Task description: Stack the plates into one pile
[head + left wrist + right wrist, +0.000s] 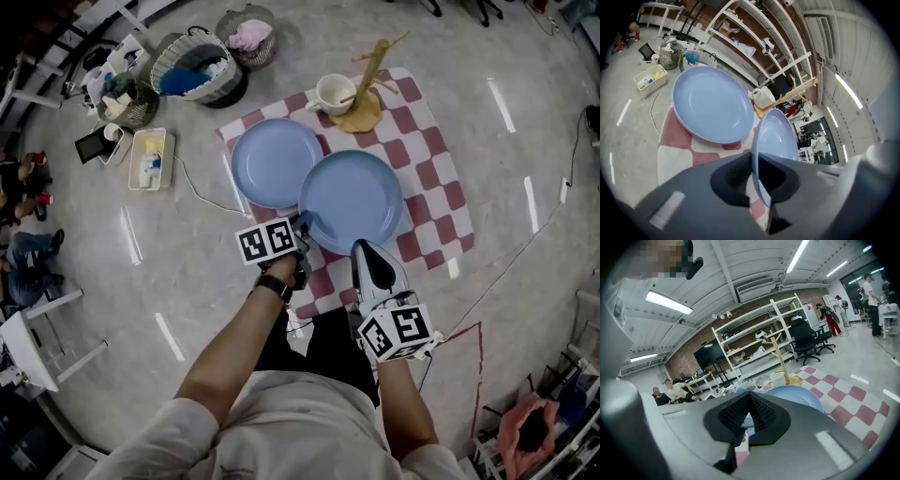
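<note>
Two light-blue plates are on a red-and-white checked cloth [433,178]. The left plate [274,161] [711,103] lies flat. The right plate [352,199] [774,140] overlaps its edge and is tilted up. My left gripper [302,226] [754,161] is shut on the near-left rim of that plate, which shows edge-on between the jaws. My right gripper [361,249] [749,403] sits at the near edge of the same plate [799,395] with its pads meeting and nothing seen clamped between them.
A white cup [333,92] and a wooden mug tree [367,82] stand at the cloth's far end. Two baskets [197,66] [247,33], a white tray [150,157] and a cable [202,192] lie on the floor to the left.
</note>
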